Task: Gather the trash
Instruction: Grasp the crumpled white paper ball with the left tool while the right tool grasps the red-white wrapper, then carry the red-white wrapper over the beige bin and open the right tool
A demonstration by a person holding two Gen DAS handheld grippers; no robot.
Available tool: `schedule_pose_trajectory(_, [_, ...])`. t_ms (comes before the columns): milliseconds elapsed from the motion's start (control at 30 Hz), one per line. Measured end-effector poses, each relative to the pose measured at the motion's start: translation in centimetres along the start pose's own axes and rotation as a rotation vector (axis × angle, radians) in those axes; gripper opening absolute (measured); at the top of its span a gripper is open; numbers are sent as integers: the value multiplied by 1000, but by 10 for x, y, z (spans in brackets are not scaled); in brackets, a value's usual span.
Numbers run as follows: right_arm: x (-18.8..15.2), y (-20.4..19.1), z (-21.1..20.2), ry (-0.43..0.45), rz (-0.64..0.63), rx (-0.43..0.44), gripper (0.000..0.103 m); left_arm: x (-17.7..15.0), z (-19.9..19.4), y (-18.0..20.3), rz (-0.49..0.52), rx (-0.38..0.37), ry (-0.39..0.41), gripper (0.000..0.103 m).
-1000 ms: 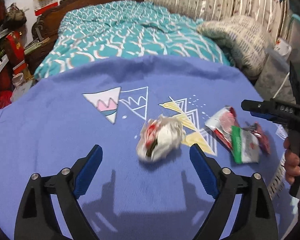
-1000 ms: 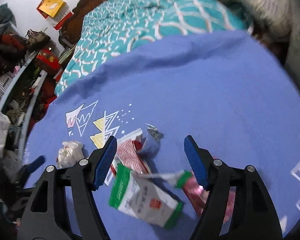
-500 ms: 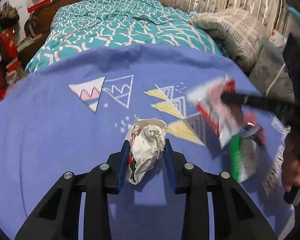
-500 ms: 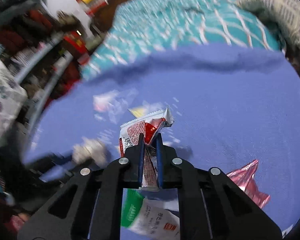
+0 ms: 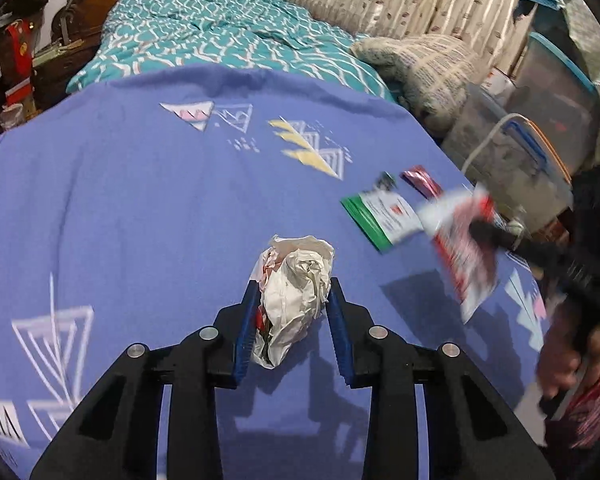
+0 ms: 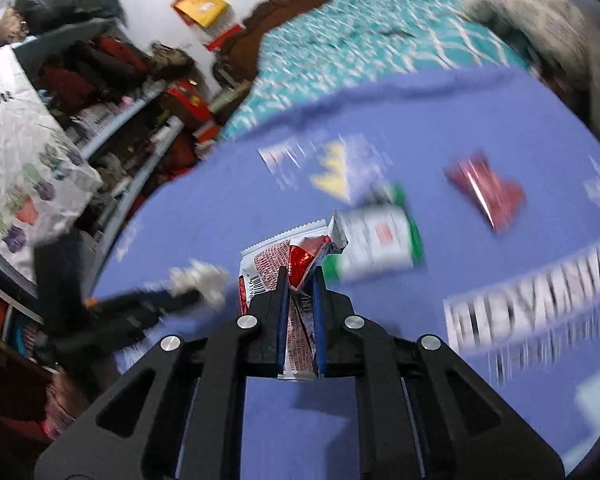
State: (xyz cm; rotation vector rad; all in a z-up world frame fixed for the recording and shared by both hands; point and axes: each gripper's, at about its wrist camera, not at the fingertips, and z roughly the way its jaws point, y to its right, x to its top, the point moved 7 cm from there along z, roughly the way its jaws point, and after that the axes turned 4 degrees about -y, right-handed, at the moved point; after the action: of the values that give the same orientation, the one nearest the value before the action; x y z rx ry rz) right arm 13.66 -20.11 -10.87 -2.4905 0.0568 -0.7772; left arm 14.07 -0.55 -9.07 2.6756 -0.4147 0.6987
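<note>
My left gripper (image 5: pixel 294 292) is shut on a crumpled white paper ball (image 5: pixel 294 280) and holds it above the blue blanket (image 5: pixel 140 208). My right gripper (image 6: pixel 300 280) is shut on a red and white wrapper (image 6: pixel 290 260), lifted off the blanket; the same wrapper shows blurred in the left wrist view (image 5: pixel 462 240). A green and white packet (image 5: pixel 378 214) and a dark red wrapper (image 5: pixel 420 180) lie on the blanket; they also show in the right wrist view, the packet (image 6: pixel 380 248) and the red wrapper (image 6: pixel 488 192).
A teal patterned bedspread (image 5: pixel 228 40) and a grey pillow (image 5: pixel 424 64) lie beyond the blanket. Plastic storage bins (image 5: pixel 512 148) stand to the right. Cluttered shelves (image 6: pixel 112 92) and a white printed bag (image 6: pixel 24 152) are on the left.
Both grippers closed, the left on the paper ball and the right on the red and white wrapper. Both lifted their loads and swung away; the views are blurred.
</note>
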Motion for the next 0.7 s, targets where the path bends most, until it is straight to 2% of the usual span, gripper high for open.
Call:
schedule_pose_trajectory(100, [-34, 24, -2, -18, 88, -8, 13, -16, 0, 12, 19, -17, -14, 31])
schedule_pose_trajectory(167, [-46, 36, -5, -13, 102, -54, 13, -24, 3, 21, 30, -32, -28, 31])
schedule_pose_trajectory(267, [-54, 44, -10, -7, 113, -89, 14, -33, 9, 33, 50, -43, -46, 32])
schedule_pose_trajectory(367, [-70, 45, -9, -29, 91, -134, 17, -34, 11, 40, 78, -10, -34, 32])
schedule_pose_trajectory(500, [-72, 39, -6, -28, 93, -120, 17, -34, 11, 42, 79, 1, -34, 32])
schedule_pose_trajectory(600, [-72, 27, -10, -39, 82, -98, 24, -31, 9, 39, 69, -6, -36, 32])
schedule_pose_trajectory(700, [-75, 19, -16, -33, 61, -88, 35, -30, 8, 41, 73, -12, -36, 32])
